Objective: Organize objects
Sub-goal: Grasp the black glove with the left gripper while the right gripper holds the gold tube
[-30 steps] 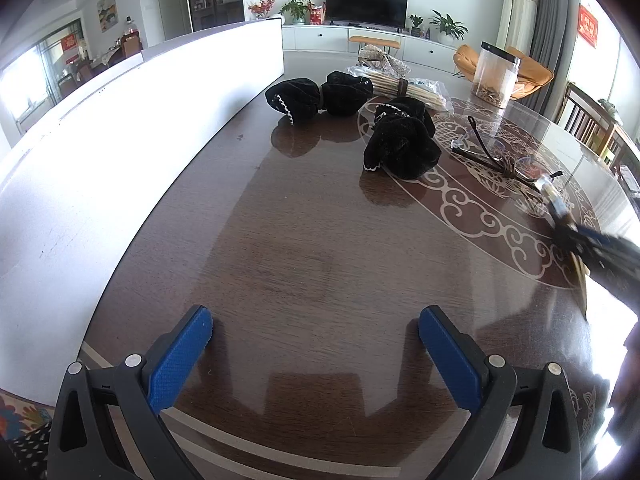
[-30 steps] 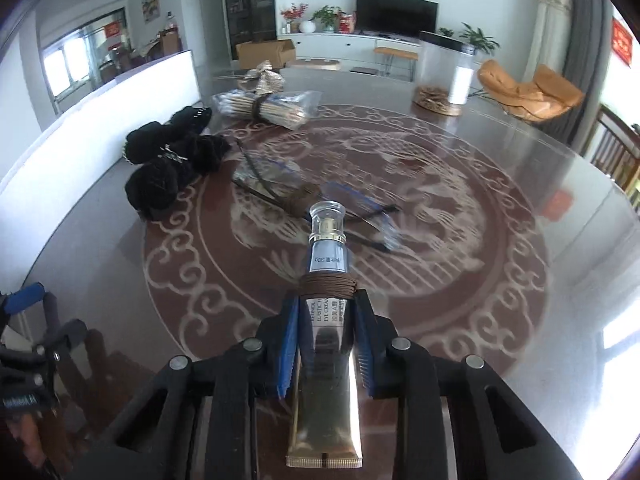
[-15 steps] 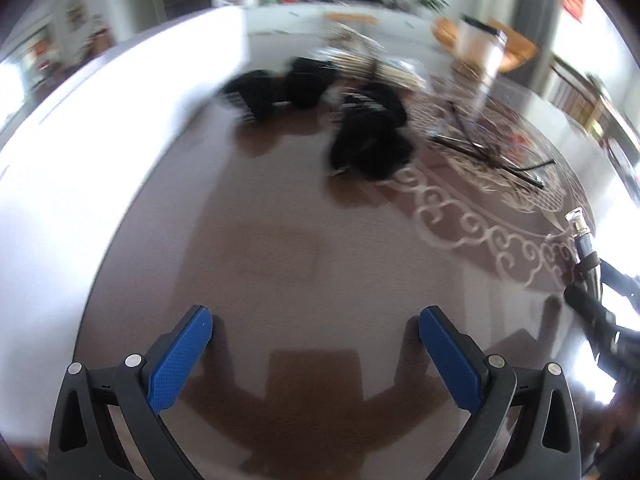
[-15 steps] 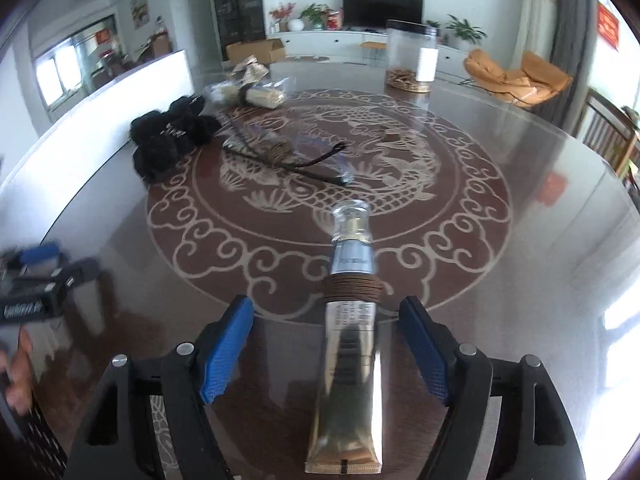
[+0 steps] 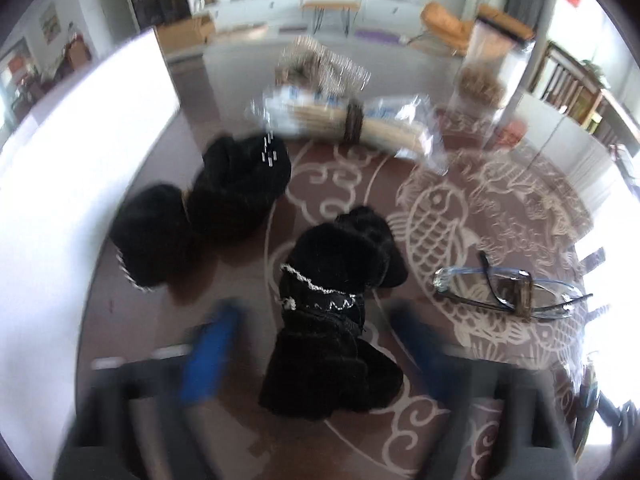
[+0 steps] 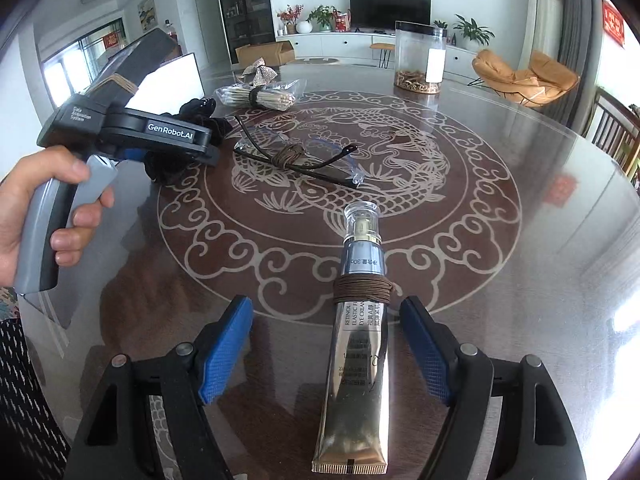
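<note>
Between the wide-spread fingers of the left claw [image 5: 308,348] lies a black knitted bundle [image 5: 332,320] on the counter [image 6: 520,280] (blurred view), apparently the next pick; closing on its middle is needed. Right claw [image 6: 326,344] gapes wide around the cream tube [image 6: 358,320], not gripping it.

Table [image 6: 540,208]: glossy, mirror-smooth, pale scrollwork. Cream tube [image 6: 356,364] between my fingers [image 6: 224,350]: shiny metallic foil, clear cap, cord-wrapped. Black bundles [image 5: 328,320]: fuzzy matt cloth. My pads: textured blue.
</note>
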### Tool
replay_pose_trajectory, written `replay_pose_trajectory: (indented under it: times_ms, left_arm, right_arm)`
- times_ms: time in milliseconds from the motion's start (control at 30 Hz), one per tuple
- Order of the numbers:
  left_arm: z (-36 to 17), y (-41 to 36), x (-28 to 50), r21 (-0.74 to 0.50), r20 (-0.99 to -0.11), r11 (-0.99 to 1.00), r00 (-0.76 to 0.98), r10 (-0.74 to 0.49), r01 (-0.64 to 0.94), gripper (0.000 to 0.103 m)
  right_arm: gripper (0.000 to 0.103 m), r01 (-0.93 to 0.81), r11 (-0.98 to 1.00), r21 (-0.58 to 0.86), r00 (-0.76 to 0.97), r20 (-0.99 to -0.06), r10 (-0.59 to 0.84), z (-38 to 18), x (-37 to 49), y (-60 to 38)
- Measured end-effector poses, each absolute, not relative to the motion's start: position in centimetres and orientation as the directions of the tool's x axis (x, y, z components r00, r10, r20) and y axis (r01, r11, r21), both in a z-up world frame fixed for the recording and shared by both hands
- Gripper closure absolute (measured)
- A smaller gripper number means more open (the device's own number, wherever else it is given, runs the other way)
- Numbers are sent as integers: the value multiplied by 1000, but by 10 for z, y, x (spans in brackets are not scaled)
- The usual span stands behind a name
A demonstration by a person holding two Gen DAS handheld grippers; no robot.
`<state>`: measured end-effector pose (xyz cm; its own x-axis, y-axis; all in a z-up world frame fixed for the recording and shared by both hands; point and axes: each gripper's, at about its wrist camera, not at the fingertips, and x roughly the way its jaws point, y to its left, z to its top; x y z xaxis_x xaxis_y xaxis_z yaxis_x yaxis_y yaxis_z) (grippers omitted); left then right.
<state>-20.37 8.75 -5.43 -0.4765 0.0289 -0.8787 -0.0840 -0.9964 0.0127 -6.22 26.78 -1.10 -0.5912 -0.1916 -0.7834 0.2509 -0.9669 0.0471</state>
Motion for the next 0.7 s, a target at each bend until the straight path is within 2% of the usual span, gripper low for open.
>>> replay_pose_trajectory:
  times_ms: [33, 233, 267, 300, 333, 367, 400, 700]
  left_arm:
    - [-53, 88, -197, 16, -878, -994, -478, 36, -104, 68]
    - [-53, 76, -109, 0, -860, -992, -507, 66, -128, 67]
    - [-53, 74, -94, -5, -854, -993, -517, 64, -115, 63]
    - [-54, 73, -83, -2, -849, -995, -525, 56, -103, 46]
    - [-57, 74, -76, 3, -851, -996, -523, 45, -91, 17]
    - [-62, 73, -73, 7, -858, -997, -513, 35, -80, 6]
    - [-64, 74, -70, 7, -856, -997, -516, 31, -72, 0]
    - [-69, 68, -51, 9, -822, -995, -567, 48, -97, 0]
  right_arm:
    - [26, 250, -967, 49, -591, -783, -192, -11, -62, 268]
    - [26, 250, -967, 50, -591, -783, -193, -11, -61, 269]
    - [26, 250, -967, 50, -591, -783, -193, -11, -61, 269]
    - [26, 248, -968, 45, -592, -784, -188, -11, -61, 269]
    - [26, 245, -969, 39, -592, -785, -181, -11, -61, 268]
    - [26, 241, -970, 34, -593, -786, -175, -11, -61, 268]
    - [26, 236, -971, 30, -594, -786, -169, -11, -62, 269]
    - [25, 225, -974, 8, -596, -790, -144, -11, -62, 268]
